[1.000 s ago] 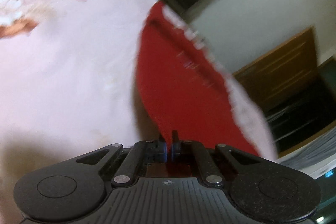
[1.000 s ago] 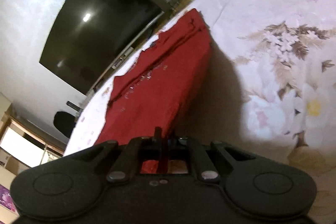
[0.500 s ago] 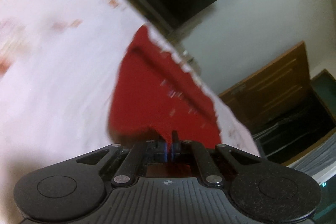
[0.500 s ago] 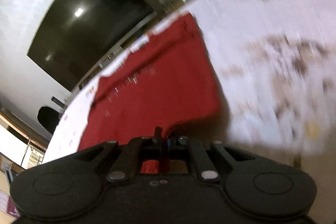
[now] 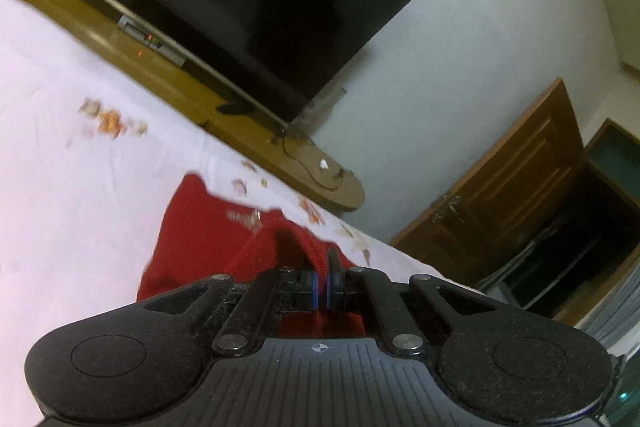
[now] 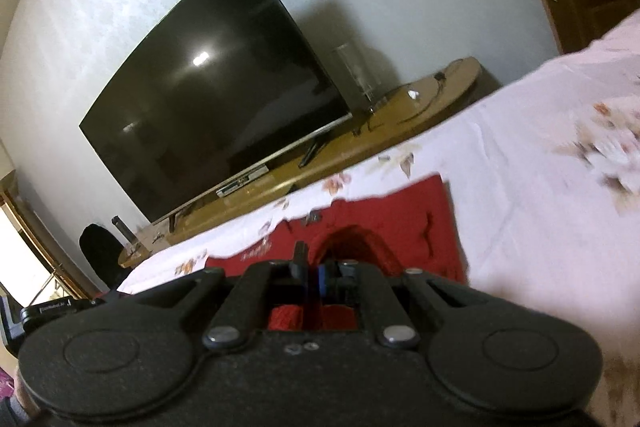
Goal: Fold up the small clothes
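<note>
Lifted and drawn back since a second ago, red garment (image 5: 188,227) now bunched on the floral sheet (image 5: 60,163). Left gripper (image 5: 323,277) pinching a ribbed edge; right gripper (image 6: 311,269) clamped on red knit too.

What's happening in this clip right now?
A person is folding a red knit garment on a floral bedsheet. The left hand-held gripper and the right hand-held gripper are each shut on an edge of it, lifting that edge while the rest lies on the sheet.
</note>
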### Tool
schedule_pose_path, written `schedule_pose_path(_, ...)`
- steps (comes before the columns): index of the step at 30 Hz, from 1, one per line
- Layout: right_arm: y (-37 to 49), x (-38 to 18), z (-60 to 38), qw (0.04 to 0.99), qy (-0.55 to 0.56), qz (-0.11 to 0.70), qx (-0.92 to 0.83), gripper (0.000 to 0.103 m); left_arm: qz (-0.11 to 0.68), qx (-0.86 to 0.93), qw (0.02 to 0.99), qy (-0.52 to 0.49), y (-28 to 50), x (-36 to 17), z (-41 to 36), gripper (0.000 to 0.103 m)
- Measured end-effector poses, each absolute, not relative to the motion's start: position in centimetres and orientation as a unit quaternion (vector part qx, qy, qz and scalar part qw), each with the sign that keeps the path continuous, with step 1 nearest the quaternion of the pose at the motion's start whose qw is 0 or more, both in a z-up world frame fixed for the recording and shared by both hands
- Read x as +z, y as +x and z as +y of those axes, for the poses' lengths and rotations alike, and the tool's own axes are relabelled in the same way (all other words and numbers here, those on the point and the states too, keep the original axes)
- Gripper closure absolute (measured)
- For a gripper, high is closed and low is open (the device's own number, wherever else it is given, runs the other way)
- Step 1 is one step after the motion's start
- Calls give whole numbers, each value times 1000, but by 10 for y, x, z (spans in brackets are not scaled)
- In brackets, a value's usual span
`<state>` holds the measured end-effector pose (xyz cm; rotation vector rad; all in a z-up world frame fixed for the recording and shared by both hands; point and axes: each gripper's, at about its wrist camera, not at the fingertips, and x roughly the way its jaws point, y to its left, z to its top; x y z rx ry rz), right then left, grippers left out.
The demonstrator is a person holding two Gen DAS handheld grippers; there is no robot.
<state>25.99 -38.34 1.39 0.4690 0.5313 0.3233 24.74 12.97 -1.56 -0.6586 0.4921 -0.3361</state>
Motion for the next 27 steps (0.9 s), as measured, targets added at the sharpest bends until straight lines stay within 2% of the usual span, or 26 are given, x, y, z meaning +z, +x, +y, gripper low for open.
schedule_pose_path(6,334,-5,-390,918,243,266,165,98,251,-149,912,-289,322,-23,123,100)
schedule_pose_path(13,399,-53,-402,903,266,297,160,97,286,-131,913,-258,398,-60,103,99)
schedule_pose_path(15,416,-67,-404,899,270,305,162,89,289,-120,916,-250,410,-75,102,99)
schedule_pose_path(16,423,-73,-405,897,273,306,162,76,288,-109,919,-246,415,-80,100,99)
schedule_pose_path(17,428,-79,-406,899,274,305,157,69,288,-108,919,-248,419,-85,101,99)
schedule_pose_path(18,429,-81,-407,904,270,297,149,49,283,-110,919,-252,419,-88,101,99)
schedule_pose_path(19,430,-82,-407,909,265,288,145,35,277,-110,921,-251,419,-90,99,91)
schedule_pose_path(20,429,-82,-407,912,263,280,146,34,273,-110,923,-247,418,-92,98,84)
schedule_pose_path(22,429,-84,-408,913,263,276,147,34,256,-95,934,-232,415,-92,95,22)
schedule_pose_path(23,427,-85,-407,914,260,275,145,35,236,-87,942,-224,411,-90,94,15)
schedule_pose_path(27,424,-89,-408,913,262,278,141,38,243,-85,942,-215,417,-86,93,15)
